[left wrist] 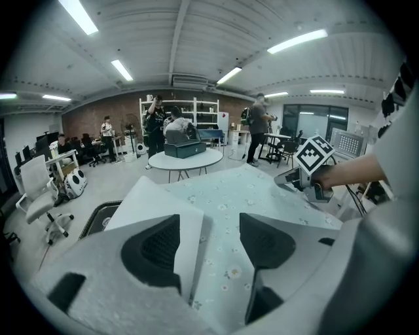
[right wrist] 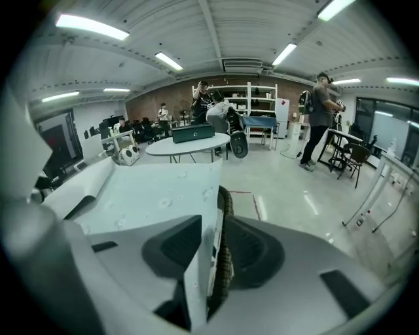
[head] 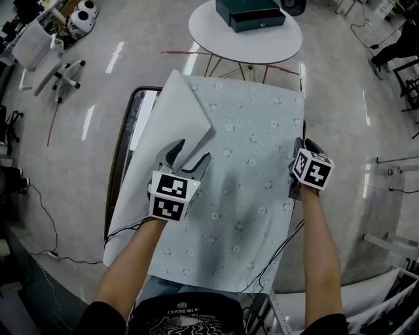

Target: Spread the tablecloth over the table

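**Table mostly covered, 1 flap folded back**

Table [head: 116, 171] and tablecloth [head: 252, 131] fill the space right below the person, and the pale flowered cloth hangs over the near end. Just past that, the left gripper [head: 188, 157] hovers over the cloth's left part with its 2 jaws well apart. The free edge of the folded flap [head: 182, 111] runs between them, unpinched, likely so it can be caught and thrown outward.

Level with it, the right gripper [head: 299, 149] sits at the table's right edge. Its jaws stand slightly apart, straddling the cloth's hanging border and a braided cord [right wrist: 226, 262] beside it. Neither looks pinched, which would suit a hand that only steadies that side.

Further out, the flap shows its white underside, turned over onto the flowered face, so the table's left strip and dark rim lie bare. Opening this flap leftward seems the main step left.

Beyond the far edge stands a round white table [head: 209, 33] bearing a dark box [head: 251, 13]. Far off, several people stand by shelves.
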Demonstrator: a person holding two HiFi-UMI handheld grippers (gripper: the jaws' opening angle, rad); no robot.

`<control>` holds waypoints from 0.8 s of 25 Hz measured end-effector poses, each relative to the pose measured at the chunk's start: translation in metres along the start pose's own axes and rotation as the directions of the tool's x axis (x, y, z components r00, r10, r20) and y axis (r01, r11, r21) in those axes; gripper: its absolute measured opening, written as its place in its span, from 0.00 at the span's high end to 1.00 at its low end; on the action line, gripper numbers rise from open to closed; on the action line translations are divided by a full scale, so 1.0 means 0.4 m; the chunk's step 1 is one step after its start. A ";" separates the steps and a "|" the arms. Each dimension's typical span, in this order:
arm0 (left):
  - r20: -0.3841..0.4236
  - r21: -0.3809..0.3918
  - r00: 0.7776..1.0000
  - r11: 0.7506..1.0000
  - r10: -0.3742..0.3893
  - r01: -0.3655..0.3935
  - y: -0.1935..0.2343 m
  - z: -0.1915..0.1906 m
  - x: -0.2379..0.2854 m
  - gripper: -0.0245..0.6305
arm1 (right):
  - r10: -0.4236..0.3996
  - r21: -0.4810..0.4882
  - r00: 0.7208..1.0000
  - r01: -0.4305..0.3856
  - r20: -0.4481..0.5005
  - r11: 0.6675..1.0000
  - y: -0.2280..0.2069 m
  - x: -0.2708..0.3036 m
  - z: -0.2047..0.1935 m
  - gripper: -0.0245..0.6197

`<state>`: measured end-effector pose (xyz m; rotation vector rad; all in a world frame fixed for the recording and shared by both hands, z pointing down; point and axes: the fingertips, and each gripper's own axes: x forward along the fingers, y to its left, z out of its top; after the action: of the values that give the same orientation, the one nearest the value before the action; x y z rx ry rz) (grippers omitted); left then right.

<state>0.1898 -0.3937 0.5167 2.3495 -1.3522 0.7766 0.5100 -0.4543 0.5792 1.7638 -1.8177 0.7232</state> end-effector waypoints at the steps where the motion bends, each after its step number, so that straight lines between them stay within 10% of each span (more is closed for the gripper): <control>1: 0.001 0.001 1.000 1.000 0.001 -0.001 0.000 0.000 -0.006 0.52 | 0.005 -0.001 1.000 -0.005 0.010 1.000 0.004 -0.010 0.005 0.77; 20: 0.034 0.044 0.999 0.998 0.041 -0.043 0.114 -0.068 -0.248 0.51 | 0.202 -0.049 0.959 -0.196 0.198 0.979 0.392 -0.301 0.072 0.74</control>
<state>0.1021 -0.3337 0.4793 2.3852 -1.4165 0.7905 0.3578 -0.3828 0.4714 1.7041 -2.1541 0.6068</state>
